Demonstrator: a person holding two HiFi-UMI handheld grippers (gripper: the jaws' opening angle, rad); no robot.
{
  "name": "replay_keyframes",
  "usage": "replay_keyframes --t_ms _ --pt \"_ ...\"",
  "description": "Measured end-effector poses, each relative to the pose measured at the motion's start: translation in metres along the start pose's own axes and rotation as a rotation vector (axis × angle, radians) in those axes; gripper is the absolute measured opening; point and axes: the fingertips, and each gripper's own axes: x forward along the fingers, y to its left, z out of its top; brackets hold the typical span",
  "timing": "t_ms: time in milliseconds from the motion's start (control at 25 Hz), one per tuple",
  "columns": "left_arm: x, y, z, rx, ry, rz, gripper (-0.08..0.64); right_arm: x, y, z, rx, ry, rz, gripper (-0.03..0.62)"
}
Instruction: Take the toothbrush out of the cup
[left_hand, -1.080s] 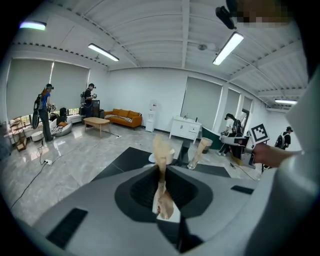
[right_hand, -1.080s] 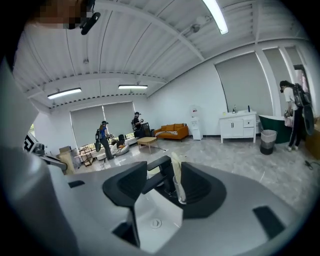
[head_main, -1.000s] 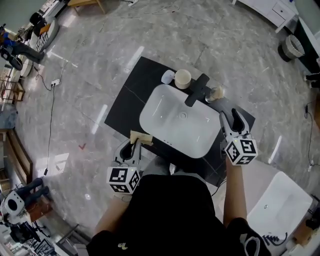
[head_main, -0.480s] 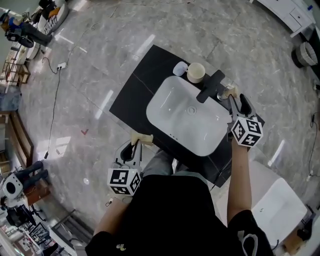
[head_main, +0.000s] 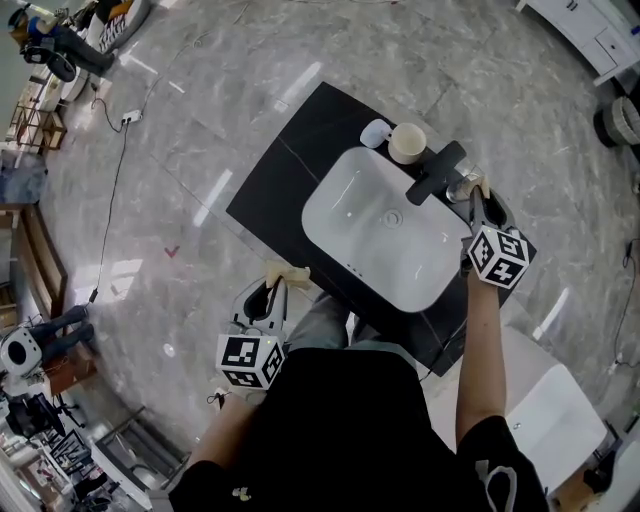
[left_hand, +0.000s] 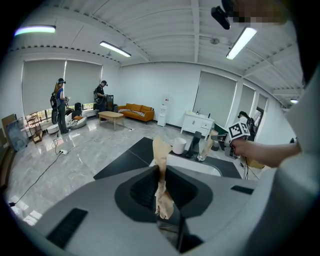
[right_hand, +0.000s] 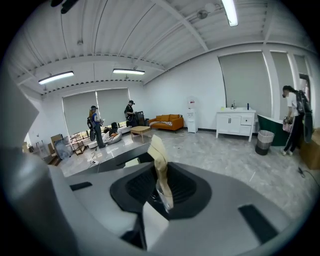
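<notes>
Right gripper view shows your right gripper (right_hand: 156, 143) with its tan pads brought narrow. They have just been closing, and low between them sits a thin clear-and-white piece that I take for the toothbrush (right_hand: 161, 193), though the view is too tight to be sure. From the head view those tips sit right at the glass cup (left_hand: 203, 150), which stands just ahead of the tool at the back of the black counter (head_main: 280, 165). As I read it, the grip is made but the lift is not. The toothbrush is at the cup and not yet clear of it, so what is left is to draw it up past the rim and away. Just to the left of your tool stands the black faucet (head_main: 436, 172), close enough to clip on a sideways pull. Beyond it is the mug (head_main: 407, 143), and the white sink (head_main: 345, 205) opens to the near left. To the right of the tool the counter ends quickly. Straight up looks the freest way out, then back toward you over the basin. Your left gripper (head_main: 272, 285) is well apart, off the counter's near edge, its pads together on nothing.
</notes>
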Motion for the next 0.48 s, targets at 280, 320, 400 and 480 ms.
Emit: replay_keyframes --t_ms 280,320,400,480 --pt "0.000 0.004 -0.005 -0.022 -0.002 0.004 0.057 0.001 -0.008 -0.004 -0.023 0.012 -0.030 0.060" --pt "-0.001 0.004 -0.004 -0.022 -0.004 0.004 0.057 0.001 -0.009 -0.003 -0.023 0.010 -0.032 0.058" --pt "0.000 0.005 -0.004 -0.022 -0.008 0.002 0.057 -0.002 -0.009 0.001 -0.024 0.006 -0.032 0.058" --pt "0.001 0.004 -0.003 -0.021 -0.011 -0.002 0.057 -0.005 -0.008 0.006 -0.029 -0.001 -0.028 0.058"
